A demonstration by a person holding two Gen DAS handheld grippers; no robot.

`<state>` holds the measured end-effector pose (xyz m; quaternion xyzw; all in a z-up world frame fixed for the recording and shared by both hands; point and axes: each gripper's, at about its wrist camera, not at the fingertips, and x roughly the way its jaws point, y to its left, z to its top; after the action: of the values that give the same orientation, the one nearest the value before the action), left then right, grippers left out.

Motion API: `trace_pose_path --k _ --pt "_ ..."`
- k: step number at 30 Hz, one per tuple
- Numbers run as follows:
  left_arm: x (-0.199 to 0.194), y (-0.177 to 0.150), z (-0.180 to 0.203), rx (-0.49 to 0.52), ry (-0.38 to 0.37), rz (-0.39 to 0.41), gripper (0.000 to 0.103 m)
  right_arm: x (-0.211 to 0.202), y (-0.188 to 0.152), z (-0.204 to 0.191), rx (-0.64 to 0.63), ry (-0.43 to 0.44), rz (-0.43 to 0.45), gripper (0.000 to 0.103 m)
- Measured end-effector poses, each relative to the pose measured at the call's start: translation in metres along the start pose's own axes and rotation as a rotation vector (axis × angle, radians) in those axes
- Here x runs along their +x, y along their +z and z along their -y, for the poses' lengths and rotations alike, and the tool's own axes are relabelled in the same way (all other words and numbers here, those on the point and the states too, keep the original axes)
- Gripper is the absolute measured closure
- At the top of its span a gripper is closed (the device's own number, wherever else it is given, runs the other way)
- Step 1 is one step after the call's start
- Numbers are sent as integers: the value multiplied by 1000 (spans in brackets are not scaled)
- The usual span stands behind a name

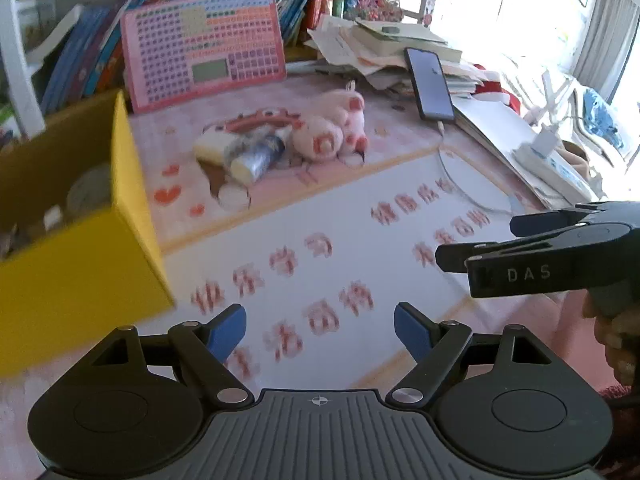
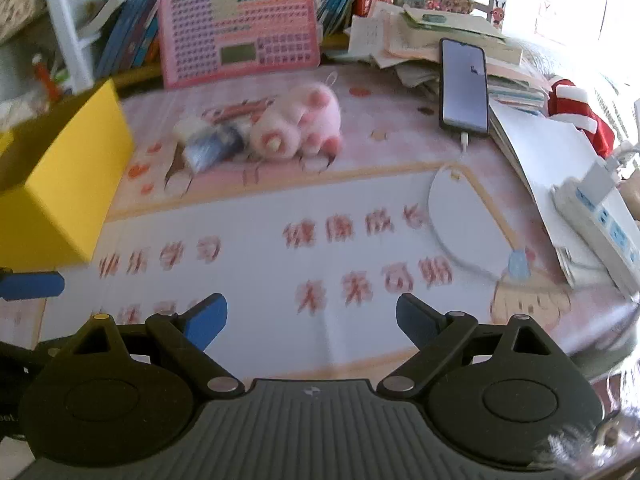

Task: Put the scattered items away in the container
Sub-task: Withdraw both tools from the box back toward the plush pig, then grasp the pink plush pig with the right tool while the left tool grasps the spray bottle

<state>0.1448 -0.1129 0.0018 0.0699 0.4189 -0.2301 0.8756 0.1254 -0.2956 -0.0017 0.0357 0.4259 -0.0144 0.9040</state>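
Observation:
A yellow box (image 1: 120,200) stands at the left of the desk, with several small items inside; it also shows in the right wrist view (image 2: 68,184). A pink plush pig (image 1: 332,124) (image 2: 296,120) lies mid-desk. Next to it lie a blue and white tube (image 1: 256,156) (image 2: 212,146) and a cream packet (image 1: 212,144). My left gripper (image 1: 320,328) is open and empty over the mat, well short of them. My right gripper (image 2: 312,320) is open and empty too; it shows from the side in the left wrist view (image 1: 476,240).
A pink keyboard toy (image 1: 204,48) leans on books at the back. A phone (image 1: 430,84) on a charging cable rests on a paper stack at the right. A power strip (image 2: 600,216) lies at the right edge. A printed desk mat (image 2: 320,248) covers the desk.

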Motion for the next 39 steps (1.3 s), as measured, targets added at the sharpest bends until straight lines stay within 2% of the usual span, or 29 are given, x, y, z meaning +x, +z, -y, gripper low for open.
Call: trace_pose_path --k 11,25,29,39 --pt "39 58 0 -43 112 28 20 50 62 34 19 67 21 11" --pt "89 101 -15 -92 254 19 20 111 132 31 -5 179 38 11" --pt "101 108 -21 -114 274 19 21 129 148 30 11 207 26 11" --pt "135 123 -29 -135 259 -25 25 165 166 33 51 231 -24 11"
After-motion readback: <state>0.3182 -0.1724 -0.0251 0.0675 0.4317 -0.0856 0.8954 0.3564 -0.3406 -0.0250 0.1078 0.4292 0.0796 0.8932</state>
